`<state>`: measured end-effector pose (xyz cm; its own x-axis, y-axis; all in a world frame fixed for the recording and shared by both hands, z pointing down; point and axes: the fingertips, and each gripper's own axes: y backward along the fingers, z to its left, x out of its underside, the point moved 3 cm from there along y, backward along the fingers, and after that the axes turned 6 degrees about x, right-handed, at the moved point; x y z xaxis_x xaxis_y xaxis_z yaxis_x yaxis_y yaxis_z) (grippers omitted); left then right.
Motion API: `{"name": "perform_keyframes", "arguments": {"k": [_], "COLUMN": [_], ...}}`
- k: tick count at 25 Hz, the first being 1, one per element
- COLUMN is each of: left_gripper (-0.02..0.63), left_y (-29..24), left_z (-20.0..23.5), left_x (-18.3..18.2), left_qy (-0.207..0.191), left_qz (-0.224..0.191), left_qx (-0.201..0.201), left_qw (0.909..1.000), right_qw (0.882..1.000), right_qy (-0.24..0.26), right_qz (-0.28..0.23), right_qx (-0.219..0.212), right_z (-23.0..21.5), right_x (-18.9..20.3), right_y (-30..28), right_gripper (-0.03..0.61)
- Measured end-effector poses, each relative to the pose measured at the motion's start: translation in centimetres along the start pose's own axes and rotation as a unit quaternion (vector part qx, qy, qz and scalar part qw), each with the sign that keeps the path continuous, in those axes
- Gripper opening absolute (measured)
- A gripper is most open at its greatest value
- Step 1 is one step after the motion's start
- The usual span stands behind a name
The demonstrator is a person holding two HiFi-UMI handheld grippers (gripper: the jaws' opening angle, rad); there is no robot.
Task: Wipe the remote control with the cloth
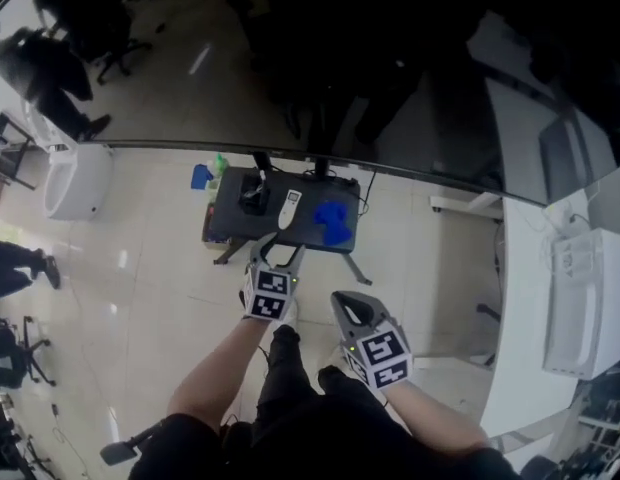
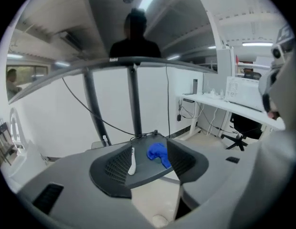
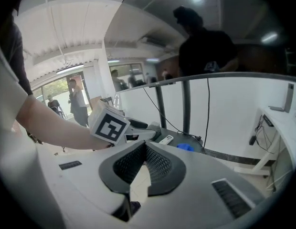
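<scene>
The left gripper [image 1: 278, 248] is wide open and empty; the right gripper [image 1: 342, 300] is shut tight, holding nothing. Both hang short of the small dark table [image 1: 230, 226], where the white remote control [image 1: 290, 208] lies just beside the blue cloth [image 1: 330, 224]. The table is little — a hard push could knock the remote onto the shiny pale floor [image 1: 140, 268], and shut jaws may only shove the cloth. A white desk [image 1: 530, 308] stands at the right.

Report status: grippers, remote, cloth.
Left gripper open, empty, short of the table. Right gripper shut, empty. Remote lies on table, cloth beside it, both untouched. Black object on remote's other side.
</scene>
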<state>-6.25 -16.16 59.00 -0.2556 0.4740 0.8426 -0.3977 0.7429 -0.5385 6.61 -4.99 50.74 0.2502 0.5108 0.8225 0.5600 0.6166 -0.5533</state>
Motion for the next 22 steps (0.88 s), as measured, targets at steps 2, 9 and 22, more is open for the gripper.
{"name": "perform_keyframes", "arguments": {"k": [2, 9, 22], "left_gripper": [0.236, 0.242, 0.242], "left_y": [-3.3, -13.1, -18.7], "left_z": [1.5, 6.2, 8.1], "left_x": [1.4, 6.8, 12.3], "left_qy": [0.002, 0.029, 0.061], "left_qz": [0.003, 0.067, 0.13], "left_qx": [0.001, 0.004, 0.01], "left_qw": [1.0, 0.9973, 0.9896], "right_qw": [1.0, 0.999, 0.996], "right_qy": [-0.016, -0.045, -0.065], "right_qz": [0.007, 0.025, 0.041], "right_qx": [0.003, 0.011, 0.041], "right_z": [-0.3, -0.9, -5.0], "right_x": [0.5, 1.6, 3.1], "right_y": [-1.2, -5.9, -13.1], "right_gripper": [0.009, 0.009, 0.009]}}
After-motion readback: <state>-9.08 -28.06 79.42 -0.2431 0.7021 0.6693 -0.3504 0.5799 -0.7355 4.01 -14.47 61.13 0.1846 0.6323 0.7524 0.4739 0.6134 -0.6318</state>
